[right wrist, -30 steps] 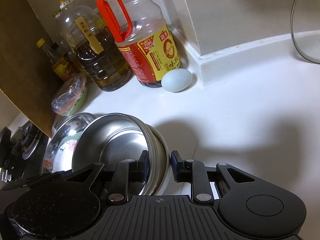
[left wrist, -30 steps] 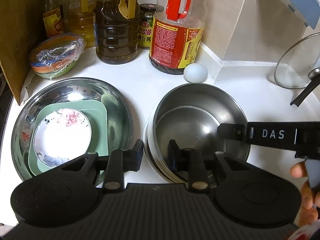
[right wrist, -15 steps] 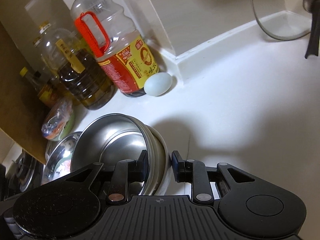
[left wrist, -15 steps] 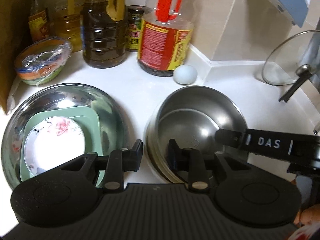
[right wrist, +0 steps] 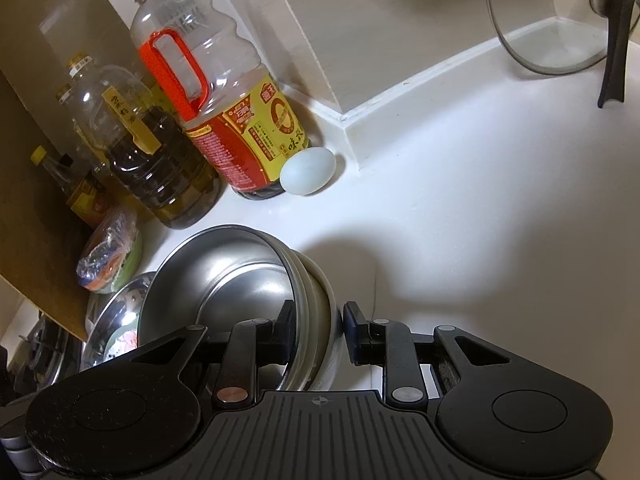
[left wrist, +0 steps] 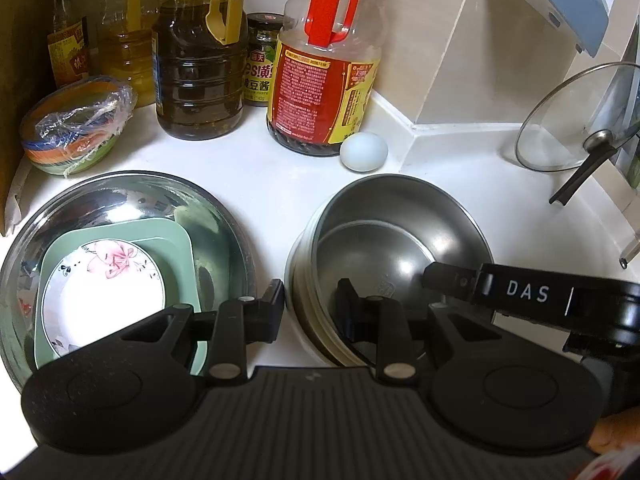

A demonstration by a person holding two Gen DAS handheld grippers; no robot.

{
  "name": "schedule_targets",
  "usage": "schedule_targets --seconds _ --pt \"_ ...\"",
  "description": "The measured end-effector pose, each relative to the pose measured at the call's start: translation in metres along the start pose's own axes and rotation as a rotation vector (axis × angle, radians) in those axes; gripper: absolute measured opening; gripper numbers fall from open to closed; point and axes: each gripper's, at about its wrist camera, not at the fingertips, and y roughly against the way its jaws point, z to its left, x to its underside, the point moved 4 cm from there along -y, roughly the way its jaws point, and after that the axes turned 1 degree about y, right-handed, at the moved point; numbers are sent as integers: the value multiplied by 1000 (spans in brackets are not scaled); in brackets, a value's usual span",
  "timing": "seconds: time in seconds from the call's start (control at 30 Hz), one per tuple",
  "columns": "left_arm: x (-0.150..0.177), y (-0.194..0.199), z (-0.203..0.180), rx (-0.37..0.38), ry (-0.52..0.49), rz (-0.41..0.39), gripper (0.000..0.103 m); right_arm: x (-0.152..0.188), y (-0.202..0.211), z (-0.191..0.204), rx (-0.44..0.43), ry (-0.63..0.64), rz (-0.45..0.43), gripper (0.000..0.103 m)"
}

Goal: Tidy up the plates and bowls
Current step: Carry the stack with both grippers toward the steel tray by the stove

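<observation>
A stack of steel bowls stands on the white counter, with a white dish under it in the right wrist view. My left gripper straddles the stack's left rim, one finger outside and one inside. My right gripper straddles the right rim the same way; its finger shows inside the bowl in the left wrist view. Neither visibly pinches the rim. To the left a large steel basin holds a green square plate and a floral white plate.
Oil and sauce bottles line the back wall, with a pale egg beside them. A wrapped stack of coloured bowls sits back left. A glass lid leans at the back right corner. A stove burner lies far left.
Both grippers have stayed on the bowl stack's rims. The views shifted, the right wrist view tilting so the glass lid came into sight at the right.
</observation>
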Motion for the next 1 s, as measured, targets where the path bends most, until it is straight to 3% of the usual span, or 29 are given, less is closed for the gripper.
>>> schedule_targets --seconds 0.63,1.0 --pt "-7 4 2 -2 16 -22 26 -7 0 5 -5 24 -4 24" --pt "-28 27 22 -28 66 -81 26 -27 5 41 -48 81 -18 24"
